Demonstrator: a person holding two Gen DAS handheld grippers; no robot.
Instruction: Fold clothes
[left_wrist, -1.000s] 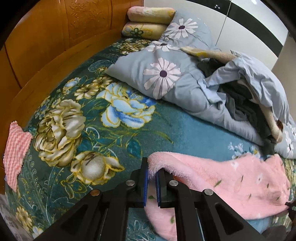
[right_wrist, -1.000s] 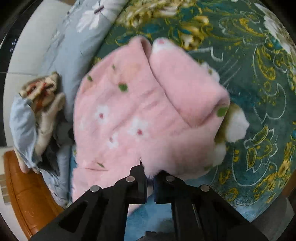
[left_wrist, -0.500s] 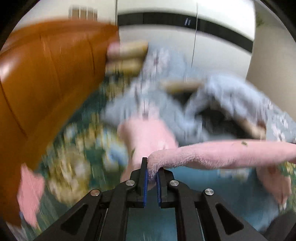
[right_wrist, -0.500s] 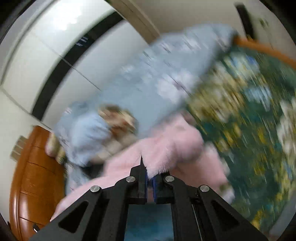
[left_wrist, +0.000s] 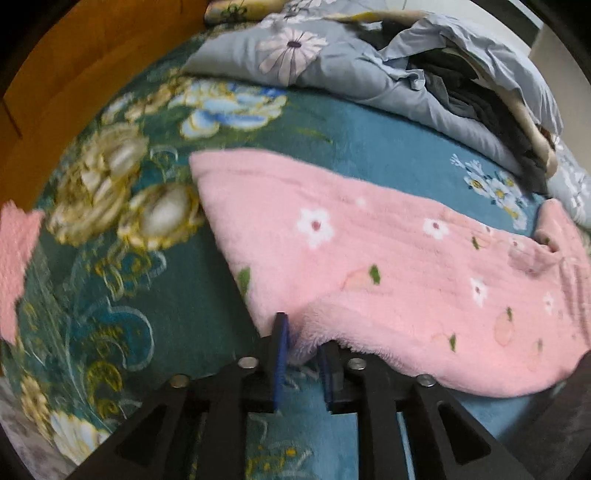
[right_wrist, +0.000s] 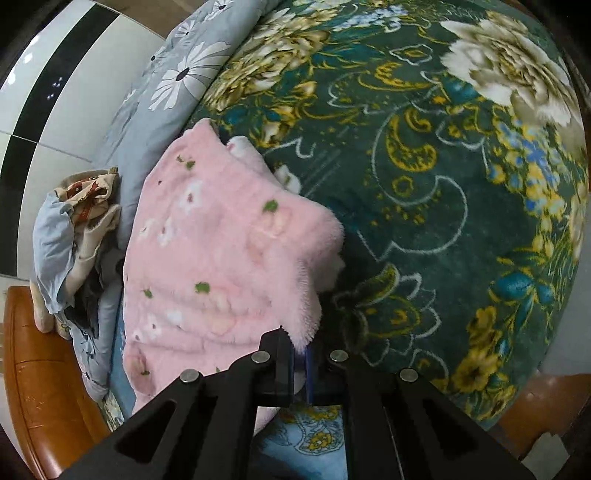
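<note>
A fluffy pink garment (left_wrist: 388, 266) with small flowers lies spread across the green floral bedspread (left_wrist: 122, 266). It also shows in the right wrist view (right_wrist: 221, 251), with one end folded over. My left gripper (left_wrist: 303, 345) sits low at the garment's near edge, its jaws a little apart with a fold of the pink fleece still between them. My right gripper (right_wrist: 300, 349) is shut on another edge of the pink garment, just above the bed.
A grey daisy-print duvet (left_wrist: 332, 74) with dark clothes heaped on it (left_wrist: 480, 96) lies at the far side. A wooden headboard (left_wrist: 74, 74) runs along the left. A pink zigzag cloth (left_wrist: 14, 266) lies at the left edge.
Both grippers lifted the pink garment, swung it through the air, then lowered it, so it now lies spread flatter across the bed. The left jaws have parted slightly.
</note>
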